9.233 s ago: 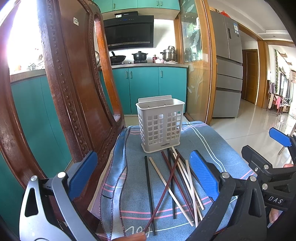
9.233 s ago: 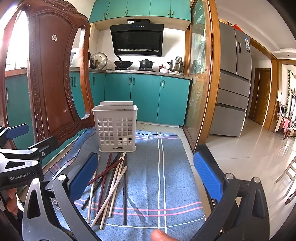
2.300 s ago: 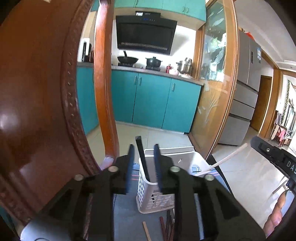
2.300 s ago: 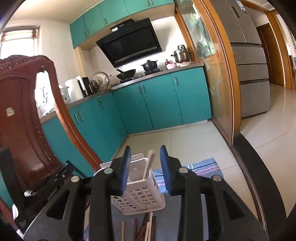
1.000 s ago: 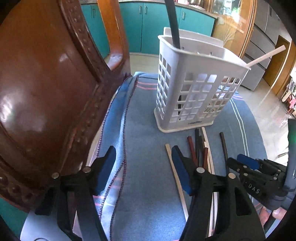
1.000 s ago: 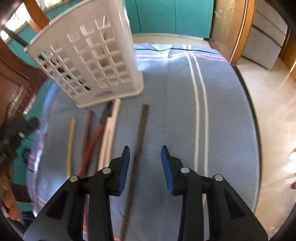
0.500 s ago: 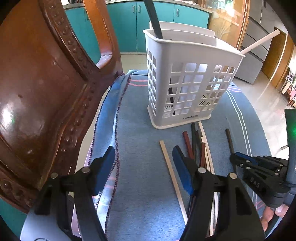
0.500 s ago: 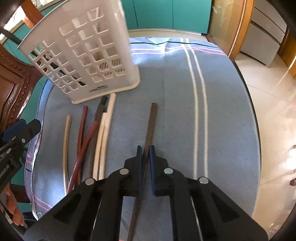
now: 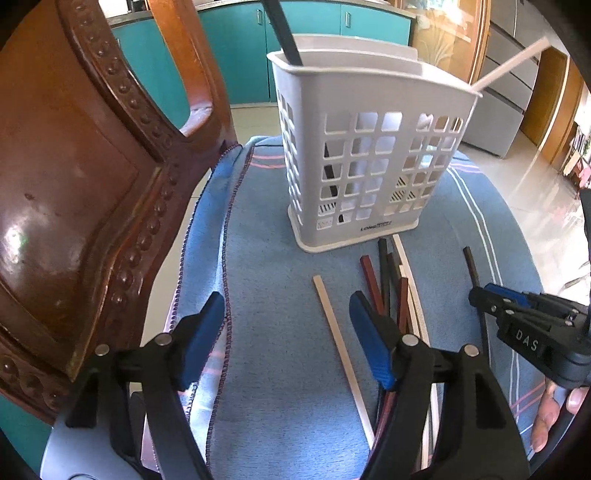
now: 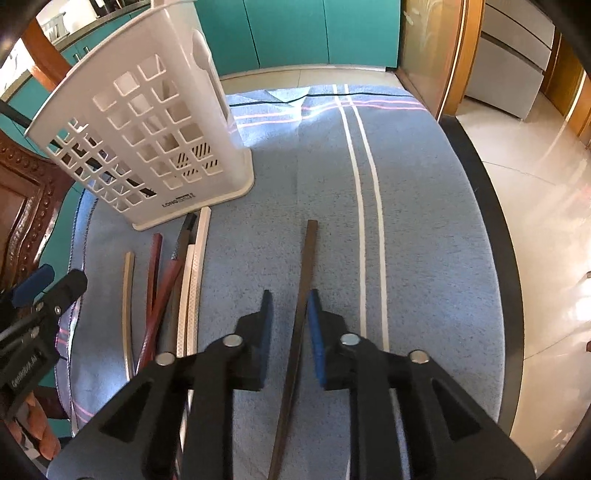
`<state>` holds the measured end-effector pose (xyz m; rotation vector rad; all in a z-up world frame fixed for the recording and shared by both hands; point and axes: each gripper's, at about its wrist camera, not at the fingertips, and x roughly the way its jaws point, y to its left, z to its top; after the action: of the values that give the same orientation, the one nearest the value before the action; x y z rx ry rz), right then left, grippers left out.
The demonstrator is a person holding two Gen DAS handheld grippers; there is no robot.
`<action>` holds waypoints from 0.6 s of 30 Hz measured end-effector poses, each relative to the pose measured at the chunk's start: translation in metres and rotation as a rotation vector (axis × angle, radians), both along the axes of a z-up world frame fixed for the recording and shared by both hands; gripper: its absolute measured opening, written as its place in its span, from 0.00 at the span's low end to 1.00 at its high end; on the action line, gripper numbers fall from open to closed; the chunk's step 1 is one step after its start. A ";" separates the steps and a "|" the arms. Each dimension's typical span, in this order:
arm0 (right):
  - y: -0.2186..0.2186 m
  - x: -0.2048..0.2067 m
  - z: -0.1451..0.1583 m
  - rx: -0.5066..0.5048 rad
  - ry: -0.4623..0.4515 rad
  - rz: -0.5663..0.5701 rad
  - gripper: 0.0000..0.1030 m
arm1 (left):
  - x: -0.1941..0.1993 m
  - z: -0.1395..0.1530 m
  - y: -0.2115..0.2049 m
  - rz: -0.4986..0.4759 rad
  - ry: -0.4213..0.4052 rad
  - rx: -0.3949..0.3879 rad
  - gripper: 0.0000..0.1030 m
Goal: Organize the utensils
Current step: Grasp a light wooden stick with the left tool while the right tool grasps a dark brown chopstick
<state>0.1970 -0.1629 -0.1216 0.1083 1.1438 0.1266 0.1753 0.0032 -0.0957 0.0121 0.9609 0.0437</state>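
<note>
Half a second ago the right gripper (image 10: pixel 288 300) was pinched on the dark brown chopstick (image 10: pixel 303 280); its jaws have just been opening, and the stick now lies between them on the blue cloth (image 10: pixel 424 229), close against the right-hand pad, with a clear gap at the left one. The stick's near end is cut off beneath the gripper body. The left gripper (image 9: pixel 286 328) has also been spreading and stands wide with nothing between its pads, hovering over the cloth beside the pale chopstick (image 9: pixel 338 332). The white basket (image 9: pixel 364 155) stands upright on the cloth, holding one black stick (image 9: pixel 282 31) and one white stick (image 9: pixel 511 61) (their lower ends are only partly visible through the lattice). The loose bundle of chopsticks (image 10: pixel 173 288) lies before the basket; its near ends are hidden behind the grippers.
</note>
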 end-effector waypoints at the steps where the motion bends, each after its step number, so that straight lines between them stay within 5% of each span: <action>1: 0.000 0.008 -0.004 0.002 0.003 -0.003 0.27 | 0.001 -0.002 -0.001 -0.002 0.007 0.006 0.70; 10: 0.004 0.012 -0.006 0.003 0.005 0.000 0.35 | 0.021 -0.040 -0.005 -0.022 0.133 -0.053 0.63; 18: 0.005 0.017 -0.009 -0.027 -0.012 0.000 0.35 | 0.037 -0.053 -0.011 -0.014 0.137 -0.044 0.60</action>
<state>0.2139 -0.1578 -0.1307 0.0834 1.1335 0.1119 0.2126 -0.0075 -0.1487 -0.0187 1.0988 0.0089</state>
